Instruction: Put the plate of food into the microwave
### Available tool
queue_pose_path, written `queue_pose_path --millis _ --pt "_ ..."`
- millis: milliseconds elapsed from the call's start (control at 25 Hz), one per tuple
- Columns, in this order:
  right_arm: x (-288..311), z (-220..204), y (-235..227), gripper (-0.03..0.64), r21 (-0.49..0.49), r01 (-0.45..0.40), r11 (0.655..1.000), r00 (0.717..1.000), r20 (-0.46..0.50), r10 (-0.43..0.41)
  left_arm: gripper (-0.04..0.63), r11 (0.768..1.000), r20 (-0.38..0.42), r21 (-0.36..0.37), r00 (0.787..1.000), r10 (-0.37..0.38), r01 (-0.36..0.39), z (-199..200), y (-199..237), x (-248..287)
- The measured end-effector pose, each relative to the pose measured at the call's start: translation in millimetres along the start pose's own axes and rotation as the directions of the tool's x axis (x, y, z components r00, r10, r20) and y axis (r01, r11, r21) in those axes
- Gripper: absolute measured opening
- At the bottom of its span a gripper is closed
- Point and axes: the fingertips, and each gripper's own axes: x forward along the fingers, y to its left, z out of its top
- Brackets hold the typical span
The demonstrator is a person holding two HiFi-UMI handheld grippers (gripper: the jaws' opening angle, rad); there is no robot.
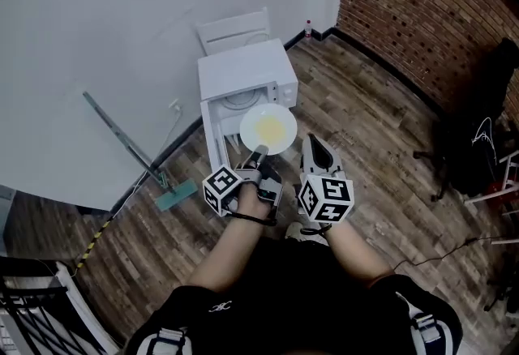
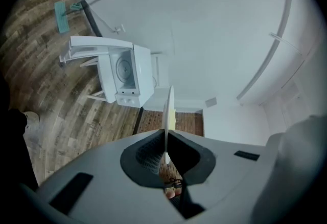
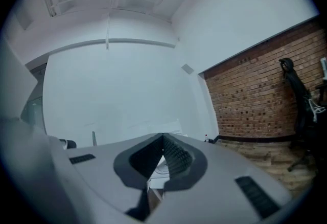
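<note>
A white plate (image 1: 268, 129) with yellow food hangs just in front of the white microwave (image 1: 247, 74), whose door (image 1: 214, 134) stands open. My left gripper (image 1: 256, 157) is shut on the plate's near rim. In the left gripper view the plate (image 2: 169, 105) shows edge-on between the closed jaws of the left gripper (image 2: 166, 135), and the microwave (image 2: 127, 72) lies beyond it. To the right of the plate, my right gripper (image 1: 317, 152) is shut and holds nothing. The right gripper view shows the right gripper (image 3: 163, 135) with its tips together, facing the white wall.
The microwave stands low on the wooden floor against the white wall, with a white chair (image 1: 235, 29) behind it. A mop with a green head (image 1: 174, 198) leans at the left. A brick wall (image 1: 405, 13) and a black office chair (image 1: 478, 143) stand at the right.
</note>
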Motion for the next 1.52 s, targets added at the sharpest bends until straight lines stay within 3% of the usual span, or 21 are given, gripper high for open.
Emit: queue_pose_path --millis 360,640,880,1240,1520 --pt "28.9 -22.8 -3.1 0.012 -0.005 -0.102 0.995 0.992 -0.073 0.101 0.012 0.998 0.094 -0.029 0.994 0.057 -0.055 16.9 27.1 12.7" --pt "60.7 -28.7 -2.2 0.012 -0.022 -0.137 0.99 0.986 -0.103 0.134 0.012 0.997 0.118 -0.026 0.99 0.076 -0.073 33.0 41.0 32.7" --pt "99.7 -43.4 0.4 0.012 -0.055 -0.162 0.985 0.982 -0.103 0.156 0.011 1.0 0.164 -0.017 0.986 0.019 -0.017 64.8 51.4 55.2" --pt "185.8 -107.8 -17.6 0.012 -0.057 -0.184 0.981 0.975 -0.134 0.175 0.011 0.998 0.206 -0.063 0.978 0.023 -0.01 118.4 122.8 108.0" --pt "285.6 -224.6 -36.4 0.012 -0.111 -0.263 0.958 0.964 -0.058 0.258 0.011 0.998 0.189 -0.042 0.981 -0.04 0.048 173.1 235.5 188.6"
